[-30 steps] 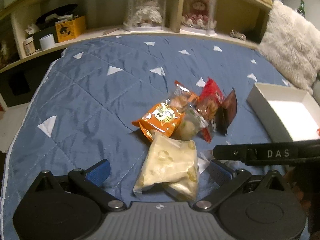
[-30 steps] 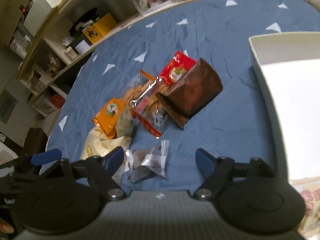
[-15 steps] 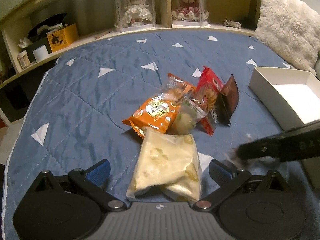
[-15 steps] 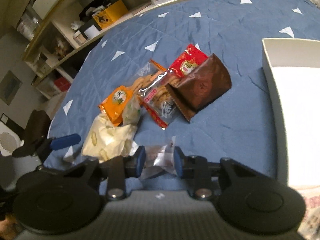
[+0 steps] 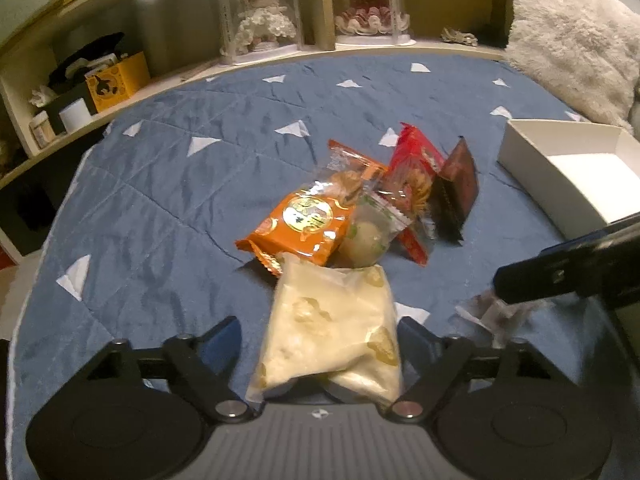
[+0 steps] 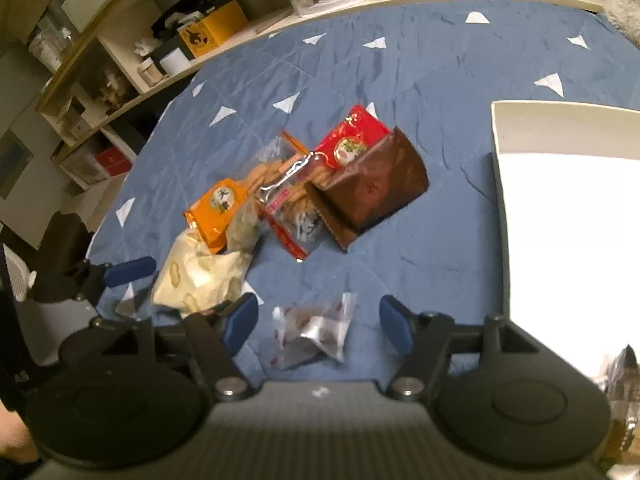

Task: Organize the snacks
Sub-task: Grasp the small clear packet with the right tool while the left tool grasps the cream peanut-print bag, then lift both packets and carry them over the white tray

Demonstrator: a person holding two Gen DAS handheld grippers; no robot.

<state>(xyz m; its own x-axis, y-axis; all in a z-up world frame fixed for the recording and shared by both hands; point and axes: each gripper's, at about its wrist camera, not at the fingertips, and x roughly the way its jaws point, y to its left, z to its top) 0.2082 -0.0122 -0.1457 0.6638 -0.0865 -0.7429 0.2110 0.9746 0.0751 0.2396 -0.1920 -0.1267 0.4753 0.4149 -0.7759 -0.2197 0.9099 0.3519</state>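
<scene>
Reopened wide, right claw (image 6: 318, 322) straddles clear packet (image 6: 312, 332), seemingly untouched; left claw (image 5: 320, 338) gapes around cream bag (image 5: 332, 336).

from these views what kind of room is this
Most likely a bedroom: the snacks lie on a blue quilted bedspread, a fluffy white pillow sits at its edge, and shelves behind hold dolls in clear cases.

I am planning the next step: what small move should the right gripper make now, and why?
Probably close the right gripper on the small clear packet. Its jaws are open, the packet lies between the fingers on the blue quilt, and the white box waits to its right.
</scene>
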